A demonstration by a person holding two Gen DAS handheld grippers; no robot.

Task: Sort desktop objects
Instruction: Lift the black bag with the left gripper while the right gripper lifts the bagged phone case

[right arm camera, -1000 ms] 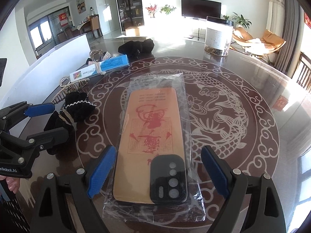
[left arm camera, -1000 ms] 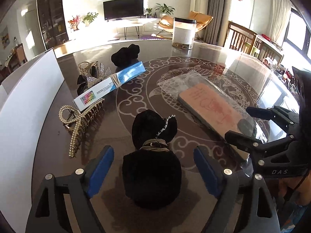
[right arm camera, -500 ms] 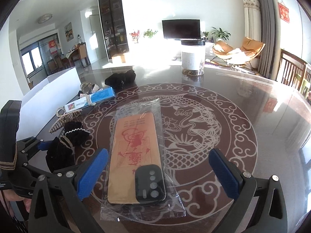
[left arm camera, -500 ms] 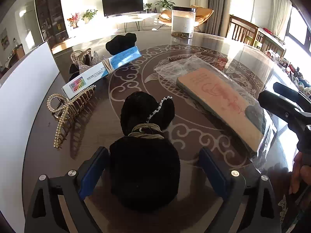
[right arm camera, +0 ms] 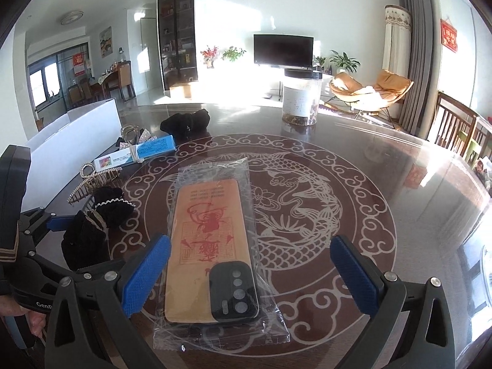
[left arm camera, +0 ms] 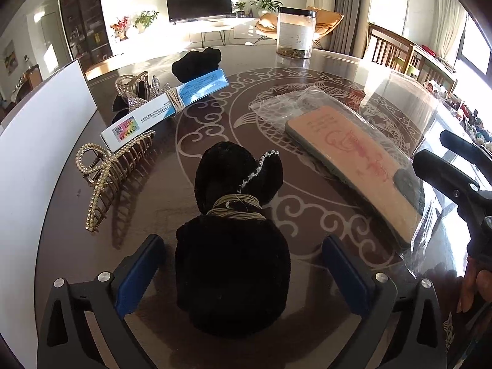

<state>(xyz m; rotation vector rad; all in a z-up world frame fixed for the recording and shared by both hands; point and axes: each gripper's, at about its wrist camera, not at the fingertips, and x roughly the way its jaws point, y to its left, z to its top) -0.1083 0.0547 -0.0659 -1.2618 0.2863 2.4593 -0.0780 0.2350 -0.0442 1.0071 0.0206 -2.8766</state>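
A black velvet hair tie (left arm camera: 233, 258), bound with gold cord, lay on the counter (left arm camera: 307, 70) between the left tool (left arm camera: 243, 276), whose jaws were opening, untouched. The right tool (right arm camera: 250, 272) stood wide apart over a bagged phone case (right arm camera: 212, 240). Only the right view showed a dark tall cabinet (right arm camera: 176, 30).

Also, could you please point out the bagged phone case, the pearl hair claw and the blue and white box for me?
bagged phone case (right arm camera: 209, 240): right wrist view, on its orange back.
pearl hair claw (left arm camera: 106, 181): left wrist view, on its teeth.
blue and white box (left arm camera: 167, 103): left wrist view, on its top face.
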